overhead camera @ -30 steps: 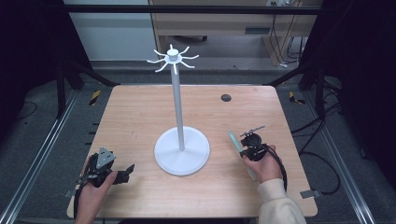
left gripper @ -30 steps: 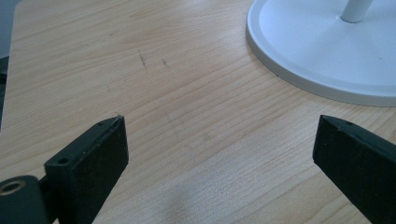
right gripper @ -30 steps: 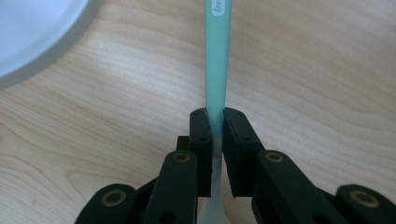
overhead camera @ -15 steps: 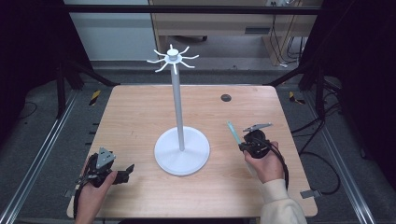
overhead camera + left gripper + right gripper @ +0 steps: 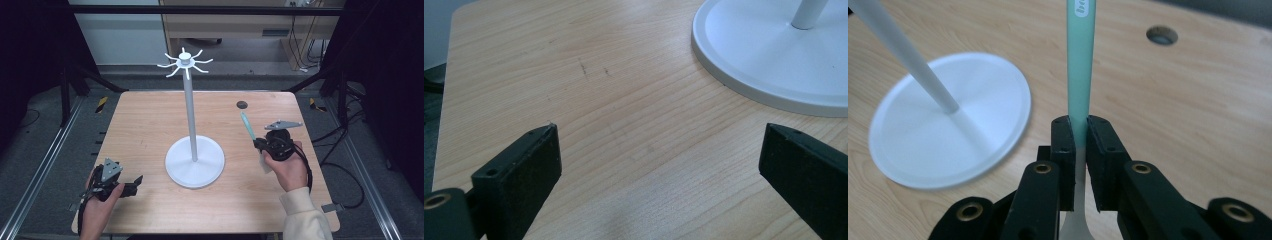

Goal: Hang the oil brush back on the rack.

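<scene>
A white stand [image 5: 188,112] with a round base [image 5: 769,55] and several hooked arms at its top rises from the middle of the wooden table [image 5: 145,125]. To the right of the base [image 5: 948,120], my right gripper [image 5: 257,145] is held above the table, shut on a teal-handled utensil [image 5: 245,125]. In the right gripper view the utensil's handle [image 5: 1081,60] points away from the gripper [image 5: 1079,132] and its white end hangs below the jaws. My left gripper [image 5: 134,182] rests at the front left. Its jaws stand wide apart over bare wood, and the left gripper [image 5: 659,165] holds nothing.
A small dark round hole [image 5: 242,104] sits in the tabletop behind the right gripper, and it also shows as a hole [image 5: 1161,35] in the right gripper view. Black frame rails [image 5: 40,165] run along both sides of the table.
My right hand has lifted the teal-handled utensil up off the table, staying right of the stand. The left hand and its gripper have not moved.
</scene>
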### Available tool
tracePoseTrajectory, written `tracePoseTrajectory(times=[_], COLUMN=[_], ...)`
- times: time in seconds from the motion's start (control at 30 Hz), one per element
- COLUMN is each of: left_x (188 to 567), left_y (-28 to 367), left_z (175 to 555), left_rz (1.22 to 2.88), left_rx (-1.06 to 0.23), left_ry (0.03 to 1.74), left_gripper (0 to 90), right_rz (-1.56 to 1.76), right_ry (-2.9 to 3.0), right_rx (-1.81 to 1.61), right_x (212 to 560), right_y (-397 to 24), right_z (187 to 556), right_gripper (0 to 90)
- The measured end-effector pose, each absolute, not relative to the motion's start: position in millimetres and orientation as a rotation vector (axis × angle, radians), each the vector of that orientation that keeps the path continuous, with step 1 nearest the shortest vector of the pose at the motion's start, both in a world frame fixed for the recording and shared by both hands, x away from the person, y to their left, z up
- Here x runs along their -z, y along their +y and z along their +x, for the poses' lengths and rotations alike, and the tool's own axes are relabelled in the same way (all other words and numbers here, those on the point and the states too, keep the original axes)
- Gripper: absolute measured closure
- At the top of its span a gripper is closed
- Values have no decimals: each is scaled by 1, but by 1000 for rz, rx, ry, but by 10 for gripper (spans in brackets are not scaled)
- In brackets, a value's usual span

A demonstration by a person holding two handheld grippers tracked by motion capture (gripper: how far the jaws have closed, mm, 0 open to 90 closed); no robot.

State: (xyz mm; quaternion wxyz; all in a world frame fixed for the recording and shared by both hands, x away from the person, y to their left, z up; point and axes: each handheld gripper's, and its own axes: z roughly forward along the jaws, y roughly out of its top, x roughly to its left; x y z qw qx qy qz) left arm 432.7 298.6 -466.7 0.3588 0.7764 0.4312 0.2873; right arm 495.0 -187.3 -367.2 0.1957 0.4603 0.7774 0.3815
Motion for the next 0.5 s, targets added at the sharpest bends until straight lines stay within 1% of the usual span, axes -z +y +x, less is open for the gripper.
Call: tracePoseTrajectory(times=[0.1,0.13,0.2,0.23,0.4,0.5], left_x=[466,466,466,466,467,466], left_y=[299,300,300,300,302,302], left_z=[432,432,432,432,432,431], left_rz=[1998,1995,1990,1988,1976,1977], left_rx=[-746,-744,-747,-746,-745,-746], left_ry=[1116,1117,1120,1122,1135,1140], left_gripper=[30,30,30,30,30,29], right_rz=[1258,1235,1227,1207,1175,1163], right_ry=[2152,2141,2134,2122,2096,2086], right_rx=[-1126,-1148,-1158,-1180,-1242,-1276], right_x=[351,340,335,326,312,310], right_y=[-183,-179,-177,-173,-168,-165], right_z=[497,500,501,504,509,514], right_gripper=[827,827,827,827,827,827])
